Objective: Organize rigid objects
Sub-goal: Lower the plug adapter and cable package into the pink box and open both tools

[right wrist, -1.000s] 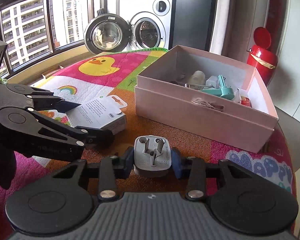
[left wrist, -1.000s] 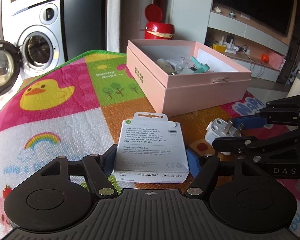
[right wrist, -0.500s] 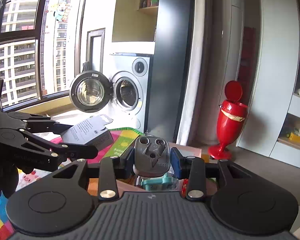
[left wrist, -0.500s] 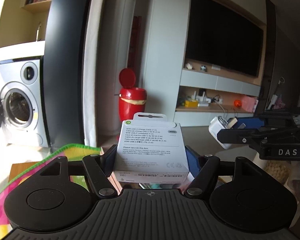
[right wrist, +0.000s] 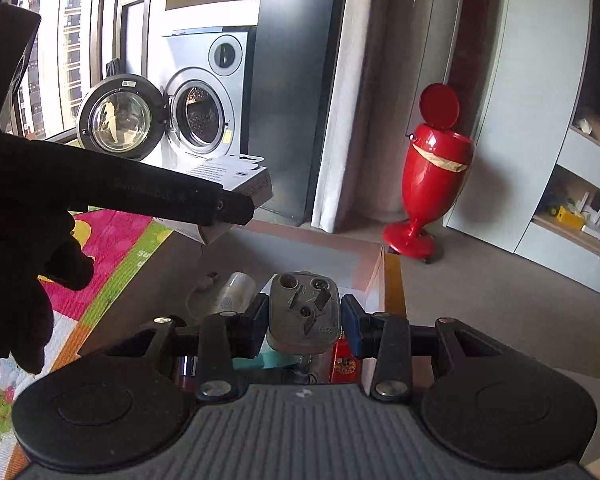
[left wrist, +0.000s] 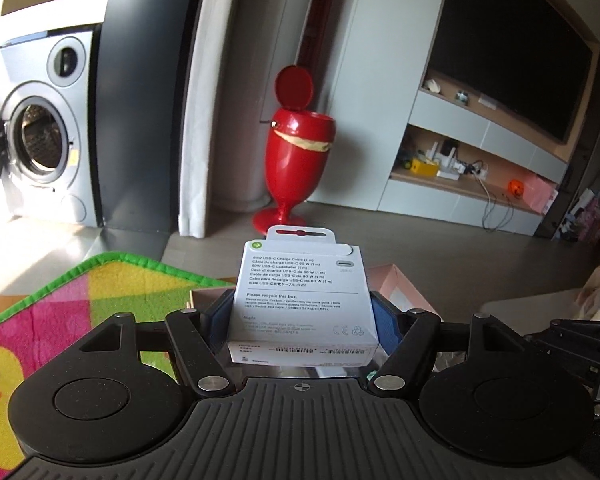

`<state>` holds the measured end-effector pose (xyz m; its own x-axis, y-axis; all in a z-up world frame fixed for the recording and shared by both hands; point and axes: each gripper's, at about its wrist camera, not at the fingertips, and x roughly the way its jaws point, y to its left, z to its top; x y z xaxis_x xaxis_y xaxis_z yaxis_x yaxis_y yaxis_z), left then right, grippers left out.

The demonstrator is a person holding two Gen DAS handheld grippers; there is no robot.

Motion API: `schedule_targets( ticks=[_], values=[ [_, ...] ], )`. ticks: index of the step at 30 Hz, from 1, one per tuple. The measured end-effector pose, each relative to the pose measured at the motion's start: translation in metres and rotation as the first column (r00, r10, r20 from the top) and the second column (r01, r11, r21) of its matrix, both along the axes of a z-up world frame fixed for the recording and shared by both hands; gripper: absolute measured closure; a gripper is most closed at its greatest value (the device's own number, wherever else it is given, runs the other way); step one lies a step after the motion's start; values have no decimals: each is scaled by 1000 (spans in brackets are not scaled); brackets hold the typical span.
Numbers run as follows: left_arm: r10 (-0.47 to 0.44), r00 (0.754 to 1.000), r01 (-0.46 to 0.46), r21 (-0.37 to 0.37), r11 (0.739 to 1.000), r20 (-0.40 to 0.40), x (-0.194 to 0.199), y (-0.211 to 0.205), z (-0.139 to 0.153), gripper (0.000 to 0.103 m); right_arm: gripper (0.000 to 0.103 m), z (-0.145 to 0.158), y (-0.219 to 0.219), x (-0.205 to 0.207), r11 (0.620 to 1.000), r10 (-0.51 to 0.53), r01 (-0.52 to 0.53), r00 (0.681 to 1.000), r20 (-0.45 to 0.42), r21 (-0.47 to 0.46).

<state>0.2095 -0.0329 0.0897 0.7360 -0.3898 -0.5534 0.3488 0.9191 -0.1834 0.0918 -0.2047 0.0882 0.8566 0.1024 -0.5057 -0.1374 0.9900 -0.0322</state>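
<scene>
Cable box [left wrist: 304,304] clamped in left tool [left wrist: 303,320], long axis pointing away, hang-tab far, frame centre. Grey plug adapter [right wrist: 305,314] gripped by right tool [right wrist: 305,320], prongs facing camera, above pink box [right wrist: 374,268]. Play mat [left wrist: 60,300] lower left.

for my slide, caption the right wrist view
Right gripper holds a grey plug above the pink box.

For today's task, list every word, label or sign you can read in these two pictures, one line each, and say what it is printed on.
"60W USB-C Charge Cable (1 m)": white cable box clamped in the left gripper.
"USB-C": same box, under the connector icon.
"Please recycle this box.": same box, mid panel.
"CE" mark: same box, lower right.
Fine print and barcode strip: too small to read.
Grey plug adapter in the right gripper: markings unreadable.
</scene>
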Motion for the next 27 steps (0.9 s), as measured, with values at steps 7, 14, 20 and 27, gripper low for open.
schedule_targets(
  ticks=[7, 14, 20, 27],
  values=[
    [-41, 995, 46, 53, 998, -90, 9, -15, -33, 28, 64, -23, 3, 6, 1000, 9, -9, 999, -40, 2],
    [-4, 994, 9, 47, 999, -105, 13, -9, -34, 32, 52, -29, 4, 3, 1000, 13, -13, 998, -57, 0],
    [1, 999, -1, 9, 1000, -36, -23, 6, -11, 32, 37, -15, 2, -25, 1000, -15, 15, 1000, 0, 4],
    [72, 992, -69, -33, 997, 103, -115, 41, 14, 32, 23, -1, 3, -92, 997, -70, 68, 992, 102, 28]
  ],
)
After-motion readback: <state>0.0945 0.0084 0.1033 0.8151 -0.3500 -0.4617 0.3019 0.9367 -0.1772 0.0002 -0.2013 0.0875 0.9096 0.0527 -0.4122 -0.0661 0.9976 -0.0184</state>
